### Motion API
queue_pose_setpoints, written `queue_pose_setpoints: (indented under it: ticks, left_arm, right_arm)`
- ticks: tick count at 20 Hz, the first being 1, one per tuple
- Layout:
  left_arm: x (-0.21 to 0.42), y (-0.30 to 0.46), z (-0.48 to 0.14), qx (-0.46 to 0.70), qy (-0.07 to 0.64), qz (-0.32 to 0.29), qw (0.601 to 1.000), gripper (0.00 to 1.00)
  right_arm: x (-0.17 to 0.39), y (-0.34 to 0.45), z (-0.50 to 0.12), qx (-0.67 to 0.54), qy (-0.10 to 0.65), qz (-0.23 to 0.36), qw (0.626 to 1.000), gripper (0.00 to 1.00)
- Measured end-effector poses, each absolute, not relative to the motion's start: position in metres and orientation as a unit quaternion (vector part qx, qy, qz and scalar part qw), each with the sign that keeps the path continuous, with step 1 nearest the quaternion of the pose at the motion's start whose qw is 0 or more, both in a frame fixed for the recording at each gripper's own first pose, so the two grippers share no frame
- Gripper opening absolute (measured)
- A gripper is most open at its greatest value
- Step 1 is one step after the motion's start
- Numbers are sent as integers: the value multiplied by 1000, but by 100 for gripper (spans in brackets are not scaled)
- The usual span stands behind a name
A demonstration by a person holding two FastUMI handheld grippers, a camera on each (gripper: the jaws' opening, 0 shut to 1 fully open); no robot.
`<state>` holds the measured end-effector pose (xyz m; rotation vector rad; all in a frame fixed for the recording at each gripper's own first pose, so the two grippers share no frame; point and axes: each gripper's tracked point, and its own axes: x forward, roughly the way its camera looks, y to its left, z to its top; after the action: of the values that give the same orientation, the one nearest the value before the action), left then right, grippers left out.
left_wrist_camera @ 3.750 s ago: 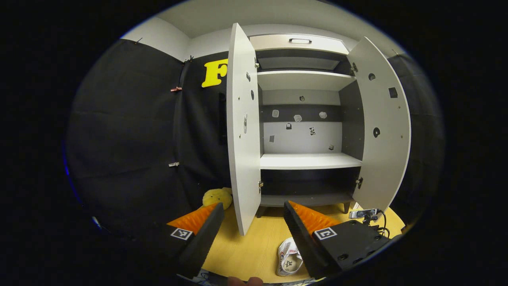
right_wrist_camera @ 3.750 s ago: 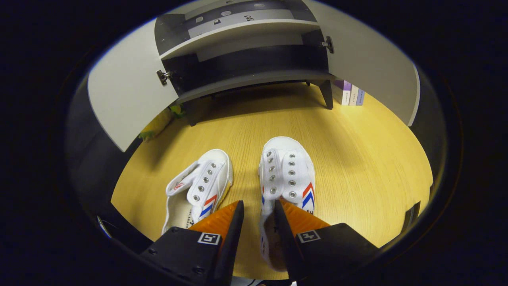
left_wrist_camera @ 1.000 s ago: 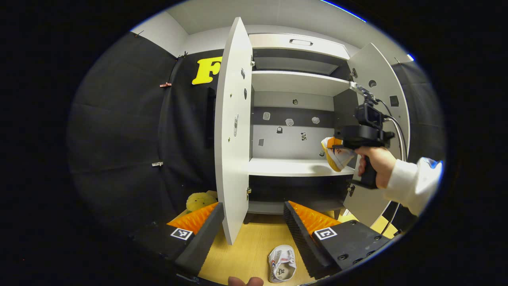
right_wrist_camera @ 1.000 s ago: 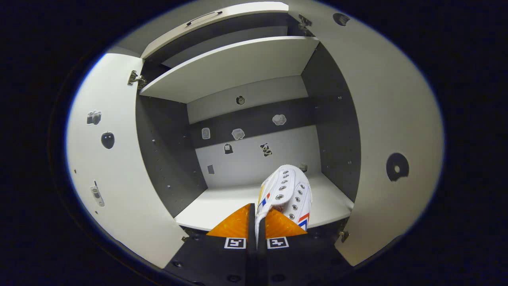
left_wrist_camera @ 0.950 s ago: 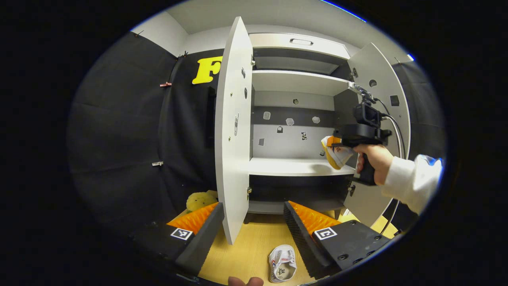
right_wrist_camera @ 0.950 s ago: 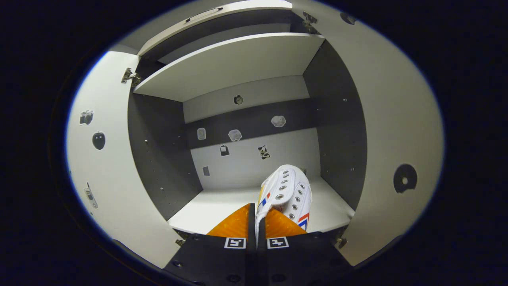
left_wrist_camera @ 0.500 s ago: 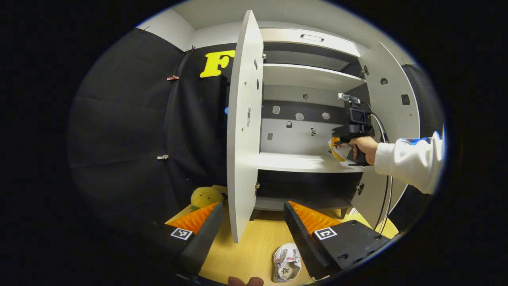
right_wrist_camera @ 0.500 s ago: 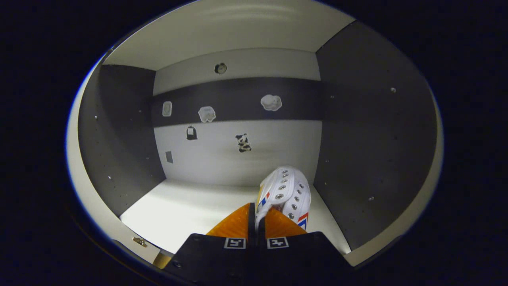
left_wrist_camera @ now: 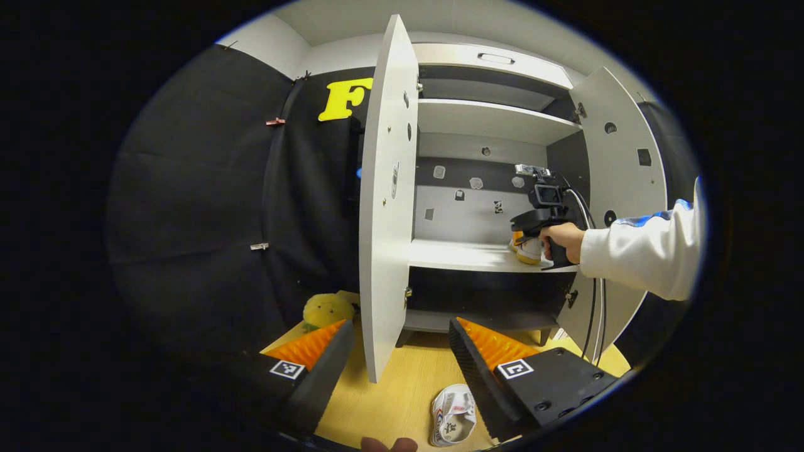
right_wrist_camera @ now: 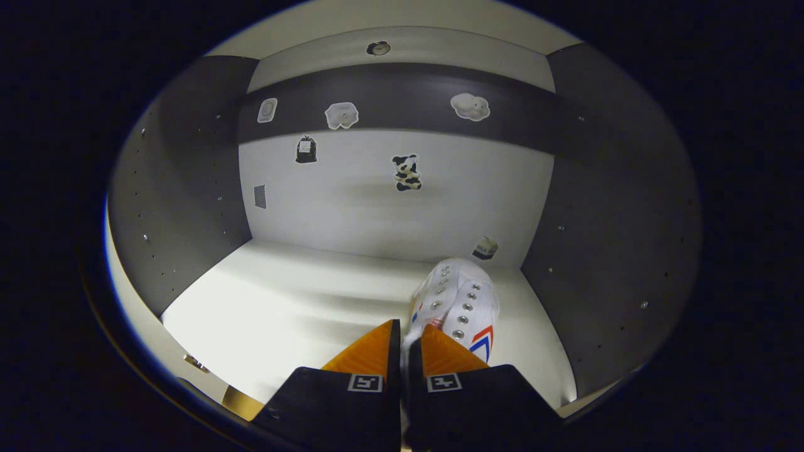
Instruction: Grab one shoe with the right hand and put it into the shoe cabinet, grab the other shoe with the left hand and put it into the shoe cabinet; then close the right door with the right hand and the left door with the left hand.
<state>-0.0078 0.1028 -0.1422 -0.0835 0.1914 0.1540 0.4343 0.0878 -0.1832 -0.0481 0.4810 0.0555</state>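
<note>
My right gripper (right_wrist_camera: 402,328) is shut on the heel edge of a white shoe (right_wrist_camera: 461,304) with red and blue stripes. It holds the shoe toe-forward, low over the right end of the cabinet's middle shelf (right_wrist_camera: 282,314); I cannot tell whether the sole touches. In the left gripper view a hand holds that right gripper (left_wrist_camera: 520,237) inside the cabinet, with the shoe (left_wrist_camera: 529,250) at shelf level. My left gripper (left_wrist_camera: 399,326) is open with nothing in it, above the wooden floor. The other white shoe (left_wrist_camera: 453,422) lies on the floor beside its right finger.
Both cabinet doors stand open: the left door (left_wrist_camera: 386,201) edge-on in front of my left gripper, the right door (left_wrist_camera: 619,188) behind the sleeve. A yellow plush toy (left_wrist_camera: 326,309) sits on the floor left of the cabinet. Small stickers (right_wrist_camera: 407,171) dot the back wall.
The right gripper has carried the shoe from the floor up into the cabinet, then deeper and lower toward the middle shelf. The left gripper has barely moved and stays open.
</note>
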Motion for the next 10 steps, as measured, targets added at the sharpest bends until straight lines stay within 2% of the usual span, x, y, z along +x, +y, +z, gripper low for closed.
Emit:
queue_pose_setpoints:
  ticks: [2,4,5,8,9,10]
  left_arm:
    - [-10,101,-139,-43,91,75,992,95]
    - [-12,99,-138,-47,87,73,992,95]
    - [-14,96,-139,-48,86,71,993,95]
    - [-17,91,-140,-53,80,61,993,95]
    - [-18,90,-142,-52,78,56,994,95]
    - [-20,88,-144,-52,77,51,994,95]
  right_arm:
    - [429,87,-180,-11,232,28,972,15]
    - [420,86,-171,-6,218,26,976,26]
    - [414,85,-164,-7,209,24,978,39]
    - [391,88,-142,0,178,32,984,54]
    - [380,92,-135,6,169,41,985,74]
    - [368,95,-126,13,157,47,986,89]
